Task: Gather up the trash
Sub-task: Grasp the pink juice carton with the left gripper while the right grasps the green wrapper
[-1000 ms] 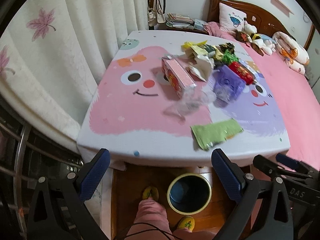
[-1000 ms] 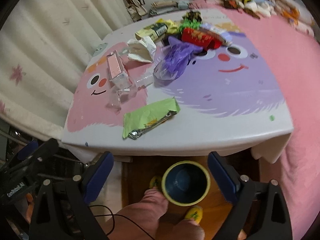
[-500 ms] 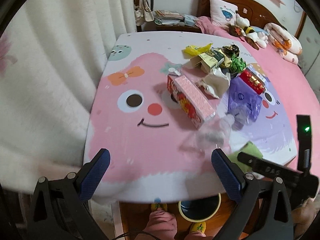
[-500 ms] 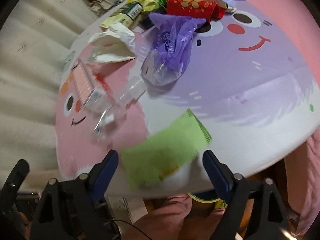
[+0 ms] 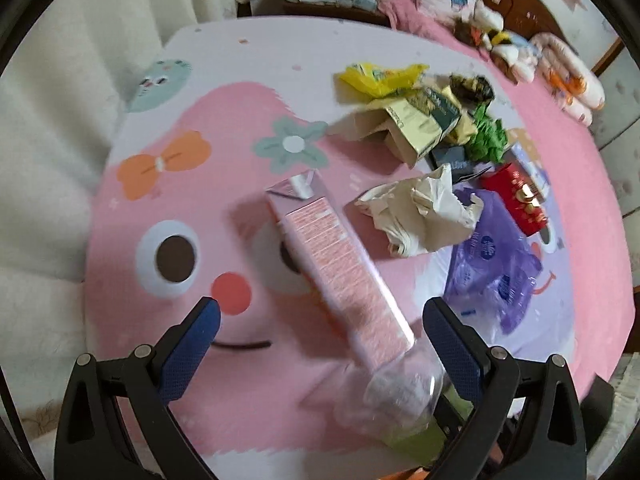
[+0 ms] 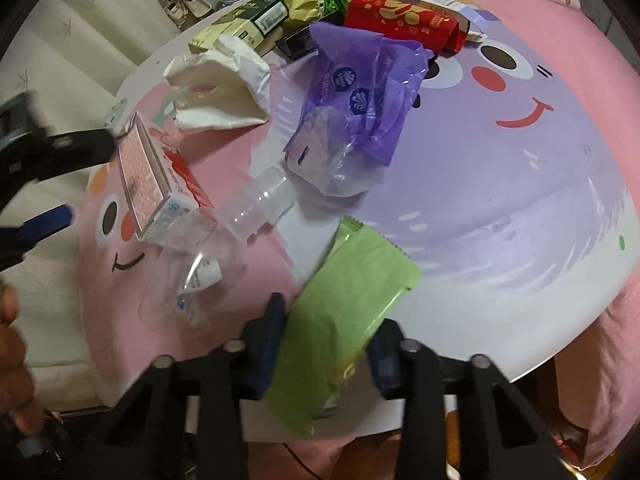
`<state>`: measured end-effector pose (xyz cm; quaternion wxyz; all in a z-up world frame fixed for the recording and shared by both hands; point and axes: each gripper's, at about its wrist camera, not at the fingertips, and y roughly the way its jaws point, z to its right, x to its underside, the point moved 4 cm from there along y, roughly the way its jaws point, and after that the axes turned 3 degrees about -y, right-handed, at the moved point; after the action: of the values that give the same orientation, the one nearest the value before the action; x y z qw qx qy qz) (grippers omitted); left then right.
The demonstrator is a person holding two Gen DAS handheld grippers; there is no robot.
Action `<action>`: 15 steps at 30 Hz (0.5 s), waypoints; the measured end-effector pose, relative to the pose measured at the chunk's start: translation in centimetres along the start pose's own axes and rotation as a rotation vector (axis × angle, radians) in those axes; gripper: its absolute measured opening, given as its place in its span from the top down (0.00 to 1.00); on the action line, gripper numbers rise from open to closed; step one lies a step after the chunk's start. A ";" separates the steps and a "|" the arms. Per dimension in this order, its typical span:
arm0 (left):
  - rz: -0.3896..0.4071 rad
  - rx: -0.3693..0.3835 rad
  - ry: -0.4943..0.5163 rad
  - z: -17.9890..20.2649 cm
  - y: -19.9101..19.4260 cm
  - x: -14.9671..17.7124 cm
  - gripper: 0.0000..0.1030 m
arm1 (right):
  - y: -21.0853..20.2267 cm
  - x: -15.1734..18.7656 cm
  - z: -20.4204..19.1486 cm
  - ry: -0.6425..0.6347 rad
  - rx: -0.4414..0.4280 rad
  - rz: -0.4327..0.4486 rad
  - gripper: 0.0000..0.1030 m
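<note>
A green wrapper (image 6: 352,292) lies at the table's near edge. My right gripper (image 6: 328,332) is closing its jaws on it, and both pads touch its sides. My left gripper (image 5: 322,312) hangs open just above the pink carton (image 5: 332,256), with nothing gripped. A crushed clear bottle (image 5: 400,392) lies against the carton's near end by the right finger. In the right wrist view the carton (image 6: 148,176) and bottle (image 6: 224,232) sit left of the wrapper. The left gripper's blue finger (image 6: 52,220) shows at the left edge.
More litter lies further back on the cartoon tablecloth (image 5: 180,200): a crumpled white bag (image 5: 420,212), a purple plastic bag (image 5: 496,272), a red box (image 5: 516,200), pale cartons (image 5: 416,132) and a yellow wrapper (image 5: 380,76). A pink bed with soft toys (image 5: 560,80) is behind. A hand (image 6: 12,360) shows lower left.
My left gripper moved forward and down over the table to above the pink carton. My right gripper dropped onto the green wrapper and its jaws narrowed round it. The bin left view.
</note>
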<state>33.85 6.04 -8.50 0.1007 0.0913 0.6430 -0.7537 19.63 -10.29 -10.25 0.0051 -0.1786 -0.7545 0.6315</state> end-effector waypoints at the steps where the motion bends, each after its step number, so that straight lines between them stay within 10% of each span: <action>1: -0.010 -0.010 0.005 0.3 0.5 -0.2 0.03 | -0.1 -0.2 0.2 0.002 -0.004 0.004 0.76; 7: -0.075 -0.055 0.038 1.3 3.8 -0.6 0.11 | -1.7 -0.7 2.1 0.042 -0.011 0.044 0.84; 15: -0.181 -0.024 -0.005 0.5 6.6 0.1 0.63 | -4.2 -0.8 2.7 0.033 0.000 0.078 0.84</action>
<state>35.50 4.55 -14.68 0.0348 0.0299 0.6573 -0.7523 18.63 -13.70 -6.62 -0.0073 -0.2181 -0.7468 0.6283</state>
